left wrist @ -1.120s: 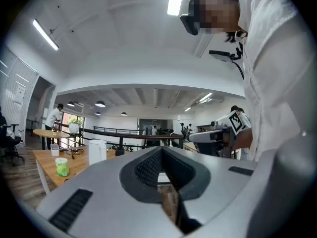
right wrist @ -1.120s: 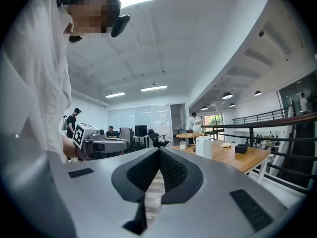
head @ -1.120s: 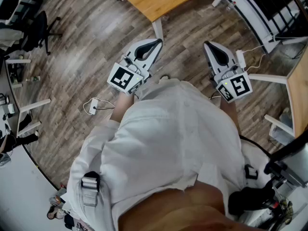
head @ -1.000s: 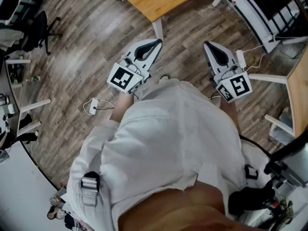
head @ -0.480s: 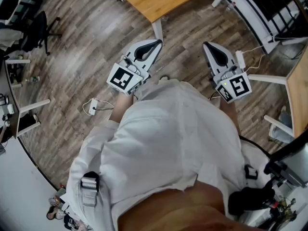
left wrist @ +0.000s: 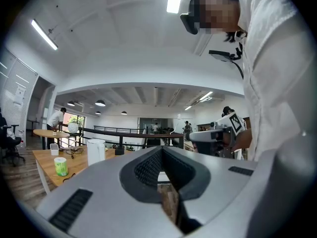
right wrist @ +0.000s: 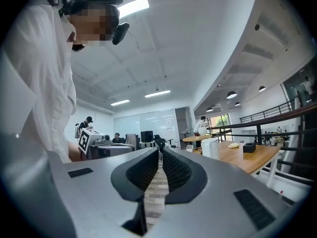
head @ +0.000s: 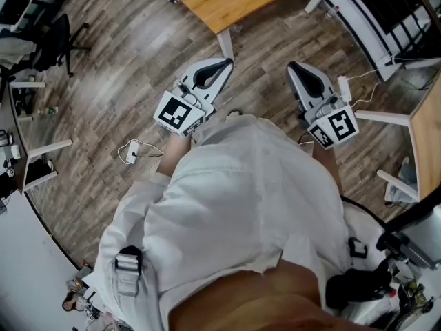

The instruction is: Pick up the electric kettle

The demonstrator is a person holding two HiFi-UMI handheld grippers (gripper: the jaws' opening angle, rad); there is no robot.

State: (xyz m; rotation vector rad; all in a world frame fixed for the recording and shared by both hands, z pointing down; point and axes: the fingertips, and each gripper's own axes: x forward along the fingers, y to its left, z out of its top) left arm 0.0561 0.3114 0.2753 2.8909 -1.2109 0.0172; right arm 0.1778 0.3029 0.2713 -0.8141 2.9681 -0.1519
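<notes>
Head view shows us holding both grippers out level over the wooden floor (head: 103, 95), just ahead of our white shirt (head: 241, 205). On the left, the left gripper (head: 222, 63) has its jaws pressed together at the tips and grips nothing; its own view shows only floor through the narrow slit behind the tips. To its right, the right gripper (head: 295, 67) is likewise closed tight and empty. Beyond both, at the top edge, lies a wooden table (head: 227, 2). In the left gripper view we see on that table, from left to right, a green cup (left wrist: 60, 166) and then a tall white vessel that we take for the electric kettle (left wrist: 95, 151). It stands upright, well apart from either gripper and touched by neither.
</notes>
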